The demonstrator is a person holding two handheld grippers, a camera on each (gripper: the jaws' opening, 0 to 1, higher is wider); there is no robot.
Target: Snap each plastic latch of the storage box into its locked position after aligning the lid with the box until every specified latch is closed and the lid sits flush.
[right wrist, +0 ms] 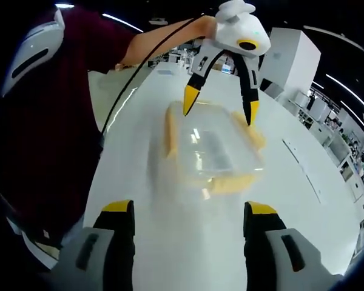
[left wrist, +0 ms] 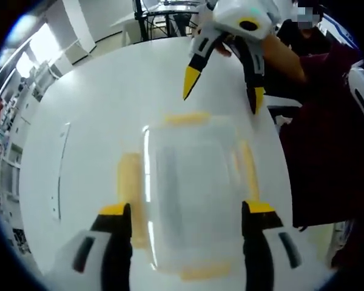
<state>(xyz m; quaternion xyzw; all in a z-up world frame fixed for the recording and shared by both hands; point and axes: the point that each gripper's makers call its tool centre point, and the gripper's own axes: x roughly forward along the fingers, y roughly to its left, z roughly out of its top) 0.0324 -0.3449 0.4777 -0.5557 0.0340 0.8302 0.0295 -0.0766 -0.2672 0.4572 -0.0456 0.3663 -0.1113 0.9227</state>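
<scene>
A clear storage box (left wrist: 191, 200) with yellow latches (left wrist: 130, 194) on its sides lies on a white table (left wrist: 97, 121), blurred. The lid seems to lie on it, but I cannot tell if it sits flush. My left gripper (left wrist: 187, 209) is open, its black, yellow-tipped jaws straddling the box's near part. Beyond the box's far latch (left wrist: 187, 118) my right gripper (left wrist: 223, 91) hangs open, apart from it. In the right gripper view the box (right wrist: 212, 151) lies ahead of the open right gripper (right wrist: 188, 209), and the left gripper (right wrist: 221, 112) spreads over its far end.
A person in dark red clothes (right wrist: 54, 133) stands at the table's edge, an arm (right wrist: 164, 39) reaching to the left gripper. A black cable (right wrist: 118, 103) hangs over the table. Shelves and desks (right wrist: 327, 115) line the room behind.
</scene>
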